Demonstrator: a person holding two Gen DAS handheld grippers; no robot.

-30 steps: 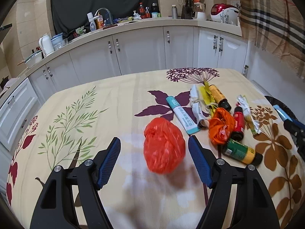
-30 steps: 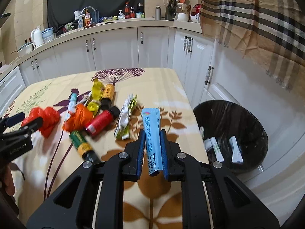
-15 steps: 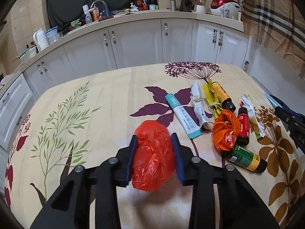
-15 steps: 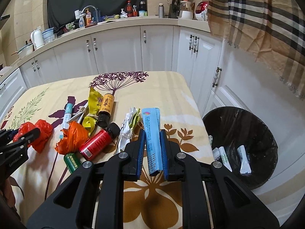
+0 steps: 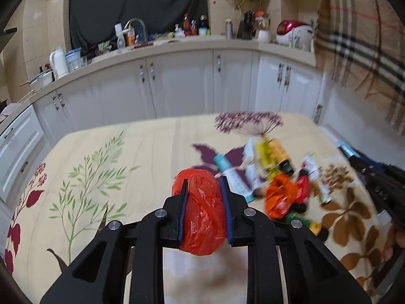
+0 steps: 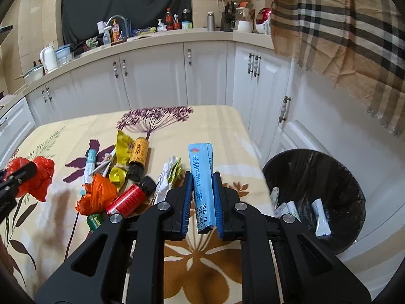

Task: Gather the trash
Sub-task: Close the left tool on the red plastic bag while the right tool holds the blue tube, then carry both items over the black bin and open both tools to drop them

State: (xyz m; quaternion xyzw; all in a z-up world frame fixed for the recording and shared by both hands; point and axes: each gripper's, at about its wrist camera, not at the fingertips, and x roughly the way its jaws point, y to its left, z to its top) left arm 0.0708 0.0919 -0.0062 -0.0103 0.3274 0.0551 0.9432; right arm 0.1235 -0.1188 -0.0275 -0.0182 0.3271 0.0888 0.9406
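Note:
A crumpled red plastic bag [image 5: 202,215] sits between the blue pads of my left gripper [image 5: 203,185], whose jaws are closing and press on both its sides; the bag hangs just above the flowered tablecloth [image 5: 141,157]. In the right wrist view the same red bag [image 6: 40,174] shows at the far left. My right gripper [image 6: 202,177] is shut on a long light-blue sachet [image 6: 201,162] that sticks out forward. A black-lined trash bin [image 6: 316,172] stands on the floor to the right of the table, with several white wrappers inside.
A pile of trash lies on the table: an orange bag [image 6: 97,195], a red bottle [image 6: 127,200], a yellow-labelled bottle [image 6: 139,152], a yellow wrapper [image 6: 122,147], a tube [image 6: 89,162], a white-green wrapper [image 6: 169,174]. White cabinets [image 6: 152,81] stand behind; a plaid cloth [image 6: 341,38] hangs right.
My left gripper's jaws closed from wide apart onto the red bag and lifted it off the cloth. The right gripper kept its hold on the blue sachet and shifted slightly.

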